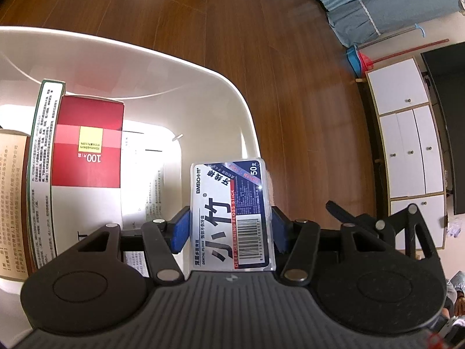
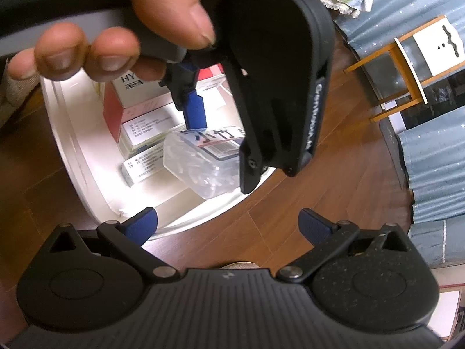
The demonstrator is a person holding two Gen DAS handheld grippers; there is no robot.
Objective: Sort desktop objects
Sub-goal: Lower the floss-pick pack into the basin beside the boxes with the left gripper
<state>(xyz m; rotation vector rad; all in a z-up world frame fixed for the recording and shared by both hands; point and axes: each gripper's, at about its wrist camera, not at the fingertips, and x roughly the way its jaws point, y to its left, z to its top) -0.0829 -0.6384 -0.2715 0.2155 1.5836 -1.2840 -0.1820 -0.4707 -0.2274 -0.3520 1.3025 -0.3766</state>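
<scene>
My left tool (image 1: 229,226) is clamped on the floss box (image 1: 231,215) at lower centre, over the bin (image 1: 203,72), where several boxes (image 1: 87,145) already lie. My right tool (image 2: 228,222) is spread apart, empty. Releasing remains.

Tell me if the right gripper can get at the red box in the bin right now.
Probably not directly: the left gripper, shut on the floss box, hangs over the white bin between the open right gripper and the red box.

We see bright daylight, glare on the floss box (image 1: 232,218) and wood floor (image 1: 305,93); strong fisheye bending at edges; near hand (image 2: 116,23) blurred.
</scene>
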